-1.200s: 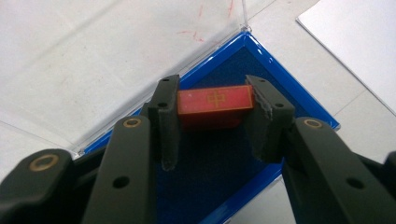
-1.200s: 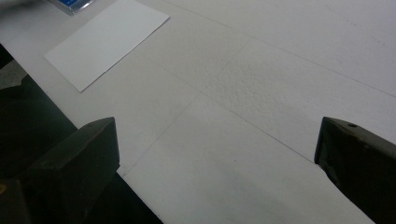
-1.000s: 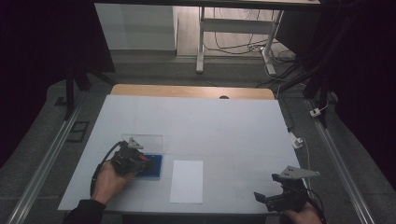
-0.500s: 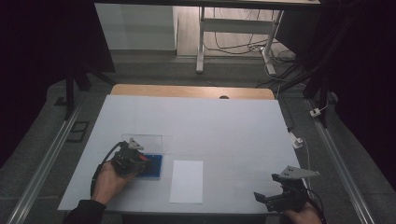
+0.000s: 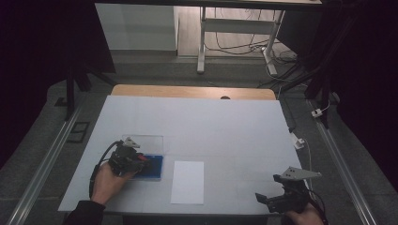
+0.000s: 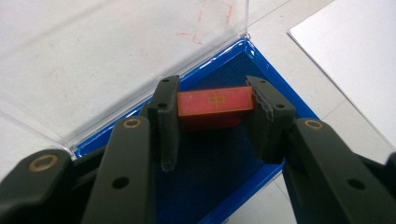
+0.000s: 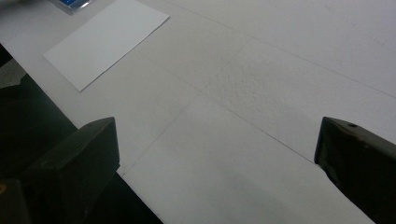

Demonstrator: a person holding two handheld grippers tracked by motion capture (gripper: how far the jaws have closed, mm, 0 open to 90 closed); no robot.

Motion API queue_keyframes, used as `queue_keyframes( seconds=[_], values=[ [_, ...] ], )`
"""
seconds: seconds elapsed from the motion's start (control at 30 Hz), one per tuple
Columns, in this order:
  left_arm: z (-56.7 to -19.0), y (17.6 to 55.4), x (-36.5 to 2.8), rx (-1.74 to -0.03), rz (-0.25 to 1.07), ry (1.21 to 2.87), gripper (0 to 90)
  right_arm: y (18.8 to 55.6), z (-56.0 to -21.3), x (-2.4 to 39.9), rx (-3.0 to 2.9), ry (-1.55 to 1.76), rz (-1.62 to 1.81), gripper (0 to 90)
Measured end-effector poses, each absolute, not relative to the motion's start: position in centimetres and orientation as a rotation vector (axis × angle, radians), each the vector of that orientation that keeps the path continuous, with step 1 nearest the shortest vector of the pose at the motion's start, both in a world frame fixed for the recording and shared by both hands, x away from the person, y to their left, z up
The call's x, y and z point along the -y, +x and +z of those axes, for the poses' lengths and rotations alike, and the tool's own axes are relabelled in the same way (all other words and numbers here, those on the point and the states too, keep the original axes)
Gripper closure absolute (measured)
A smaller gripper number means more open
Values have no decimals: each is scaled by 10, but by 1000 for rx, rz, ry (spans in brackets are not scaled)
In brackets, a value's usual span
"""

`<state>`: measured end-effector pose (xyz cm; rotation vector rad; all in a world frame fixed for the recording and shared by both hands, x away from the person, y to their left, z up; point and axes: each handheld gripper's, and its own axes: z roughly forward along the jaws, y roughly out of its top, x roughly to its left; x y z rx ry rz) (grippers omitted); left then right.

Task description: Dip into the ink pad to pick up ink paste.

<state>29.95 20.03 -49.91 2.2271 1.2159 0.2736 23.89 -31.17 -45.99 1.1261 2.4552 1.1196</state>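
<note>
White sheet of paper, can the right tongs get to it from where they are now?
Probably yes: the right tongs stand open, and only bare table lies between them and the white sheet of paper.

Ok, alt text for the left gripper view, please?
The left gripper grips a red block by its ends, over the dark blue lining of an open blue case. The clear lid lies open behind; a white sheet lies at upper right.

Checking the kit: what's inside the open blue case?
Inside the blue case, a red block sits on dark lining, pinched by the left claw. The claw's fingers cover parts of the lining.
</note>
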Motion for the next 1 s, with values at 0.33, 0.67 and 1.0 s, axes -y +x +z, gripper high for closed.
queue_keyframes(
  seconds=[0.33, 0.67, 1.0],
  values=[
    [-492, 294, -205, -1208, 296, 2183, 582, 239, -460, 312, -2454, 1130, 1121, 1],
    [-483, 286, -208, -1192, 301, 2145, 582, 239, -460, 312, -2456, 1127, 1122, 1],
    [-477, 279, -205, -1163, 294, 2140, 581, 238, -460, 312, -2456, 1125, 1119, 1]
  ],
)
